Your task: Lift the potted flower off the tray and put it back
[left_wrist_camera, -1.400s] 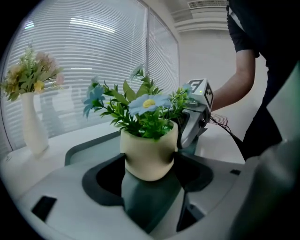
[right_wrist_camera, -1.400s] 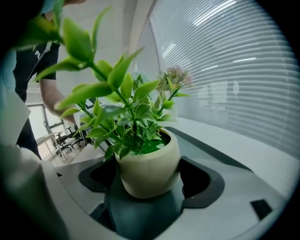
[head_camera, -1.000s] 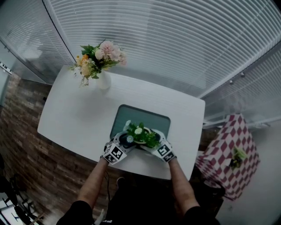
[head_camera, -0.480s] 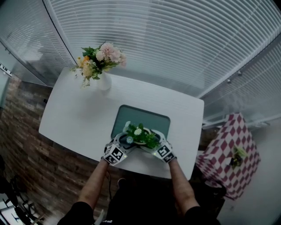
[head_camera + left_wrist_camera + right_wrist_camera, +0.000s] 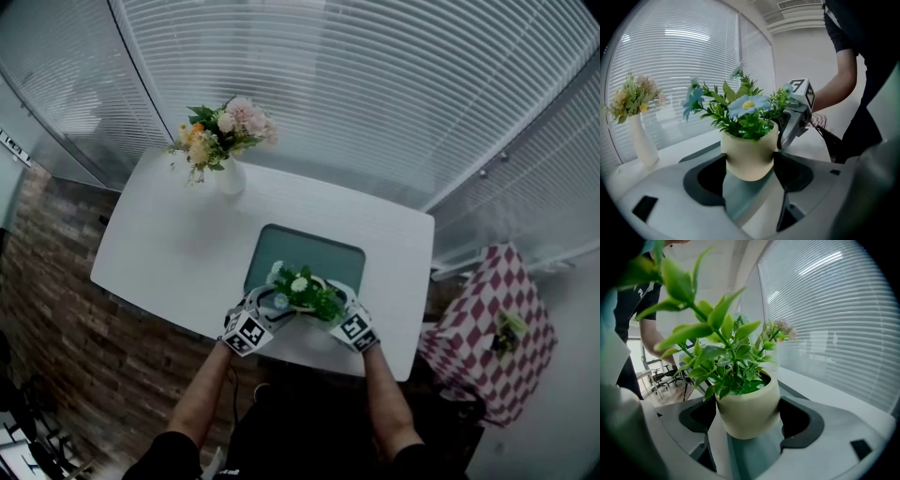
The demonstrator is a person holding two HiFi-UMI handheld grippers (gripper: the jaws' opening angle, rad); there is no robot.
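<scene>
The pot [image 5: 305,293] stands upright, its axis vertical, over the near edge of the tray [image 5: 300,248] on the surface [image 5: 178,253]. The left tool [image 5: 749,177] approaches from the pot's left and the right tool [image 5: 750,423] from its right, so both hands are equally near. Each tool's jaws are clamped on the cream wall below the rim. We judge the base to hang just clear of the tray, though contact cannot be excluded. The return path is straight down.

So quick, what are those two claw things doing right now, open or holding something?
Left gripper: closed on the cream flower pot.
Right gripper: closed on the same flower pot, from the opposite side.
</scene>
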